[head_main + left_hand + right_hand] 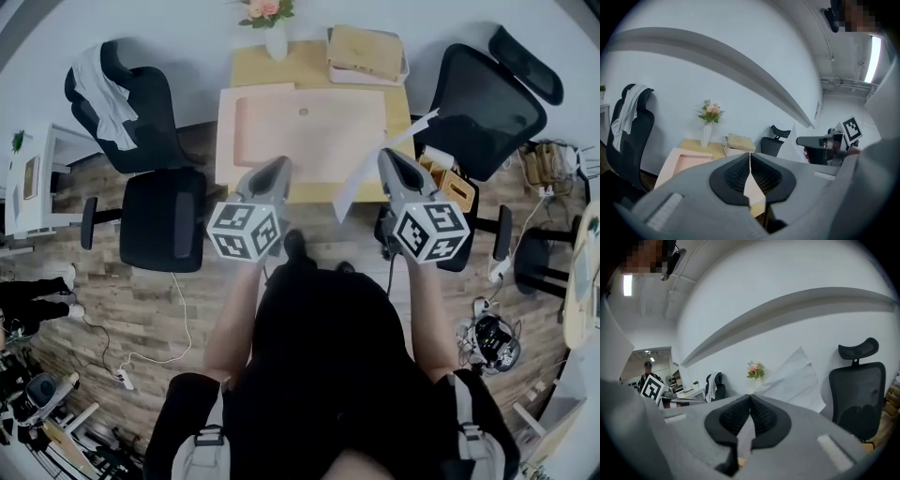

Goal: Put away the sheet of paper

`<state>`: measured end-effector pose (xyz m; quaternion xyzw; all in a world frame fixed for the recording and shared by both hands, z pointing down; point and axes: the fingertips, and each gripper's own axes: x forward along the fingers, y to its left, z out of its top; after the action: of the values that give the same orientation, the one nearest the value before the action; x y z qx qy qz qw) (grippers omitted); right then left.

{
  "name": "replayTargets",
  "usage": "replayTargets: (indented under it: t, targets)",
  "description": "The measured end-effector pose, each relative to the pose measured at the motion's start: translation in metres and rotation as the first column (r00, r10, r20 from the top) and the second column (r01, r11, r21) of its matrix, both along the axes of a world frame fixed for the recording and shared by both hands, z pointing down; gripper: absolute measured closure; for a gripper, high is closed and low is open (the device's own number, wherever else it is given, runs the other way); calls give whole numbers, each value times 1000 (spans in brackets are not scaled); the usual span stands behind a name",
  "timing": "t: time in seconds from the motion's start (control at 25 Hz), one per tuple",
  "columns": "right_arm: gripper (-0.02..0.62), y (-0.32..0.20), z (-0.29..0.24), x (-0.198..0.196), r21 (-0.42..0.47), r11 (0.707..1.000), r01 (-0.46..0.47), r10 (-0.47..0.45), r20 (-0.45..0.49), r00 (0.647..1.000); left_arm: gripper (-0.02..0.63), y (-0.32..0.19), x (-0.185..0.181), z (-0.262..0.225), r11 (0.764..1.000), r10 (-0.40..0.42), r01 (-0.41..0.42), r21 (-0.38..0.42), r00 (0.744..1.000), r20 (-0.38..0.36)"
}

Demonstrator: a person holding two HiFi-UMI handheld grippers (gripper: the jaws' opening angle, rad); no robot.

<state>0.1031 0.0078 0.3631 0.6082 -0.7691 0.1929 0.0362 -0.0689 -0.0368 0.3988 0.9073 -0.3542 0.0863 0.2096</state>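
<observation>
Surface: wooden surface, upper centre of the head view, carrying a pink tray.
Sheet of paper: lifted, right of centre, pinched by the right hand-held gripper.
Left hand-held gripper: jaws together, empty.
Technique: probably lower the sheet level and release only once it lies flat.

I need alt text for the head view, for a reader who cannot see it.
Seen from above, the right gripper holds a white sheet of paper by a wooden desk with a pink tray; the left gripper is shut, empty.
</observation>
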Motion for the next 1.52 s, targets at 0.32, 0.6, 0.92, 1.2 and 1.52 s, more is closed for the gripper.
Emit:
replayTargets:
  t: [0.32, 0.6, 0.92, 1.2, 1.52]
  targets:
    - [592, -54, 5, -34, -12, 1000, -12, 11, -7, 1000, 591, -53, -29, 4, 1000, 30, -30, -7, 1000, -11]
    - [592, -91, 19, -62, -32, 999, 13, -12, 18, 1000, 591, -81, -55, 18, 999, 0, 0, -43, 1000, -4]
    - [592, -134, 44, -77, -73, 986, 153, -147, 79, 986, 591, -100, -59, 30, 992, -105, 107, -74, 994, 19]
    - [592, -172, 56, -75, -111, 948, 299, -270, 220, 937, 591, -118, -49, 20, 968, -240, 241, -69, 971, 16]
    - [592, -198, 96, -68, -187, 893, 410, -360, 252, 898, 591, -118, -42, 26, 930, -358, 360, -76, 933, 39]
